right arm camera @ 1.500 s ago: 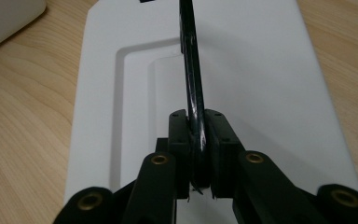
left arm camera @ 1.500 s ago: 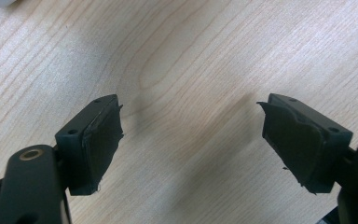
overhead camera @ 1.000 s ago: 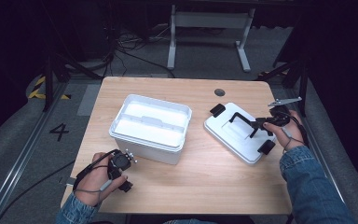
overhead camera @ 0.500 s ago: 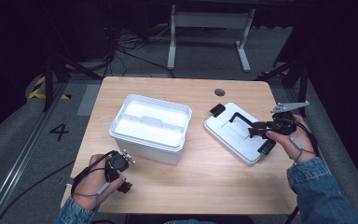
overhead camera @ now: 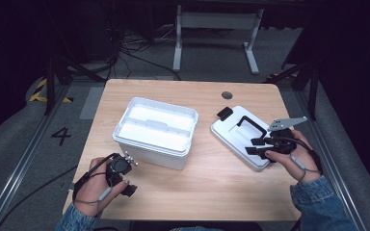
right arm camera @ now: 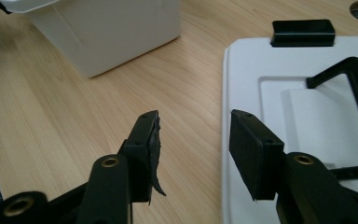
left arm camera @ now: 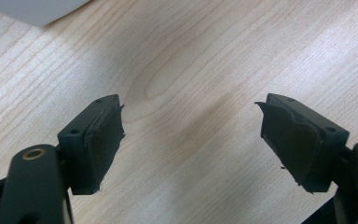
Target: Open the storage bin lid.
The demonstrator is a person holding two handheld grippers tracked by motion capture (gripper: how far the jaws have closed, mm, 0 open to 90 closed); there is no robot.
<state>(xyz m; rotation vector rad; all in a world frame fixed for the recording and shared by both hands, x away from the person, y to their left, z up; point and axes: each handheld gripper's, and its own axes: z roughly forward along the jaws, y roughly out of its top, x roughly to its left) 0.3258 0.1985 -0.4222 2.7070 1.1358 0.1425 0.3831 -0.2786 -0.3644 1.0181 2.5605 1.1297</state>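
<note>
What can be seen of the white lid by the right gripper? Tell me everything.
The white lid lies flat on the wooden table, right of the open white box and apart from it. It looks like smooth plastic, rectangular with rounded corners, and is turned at an angle. A black handle sits in a recessed centre panel, and a black latch is at its far end. The right gripper, jaws open, is at its near edge.
</note>
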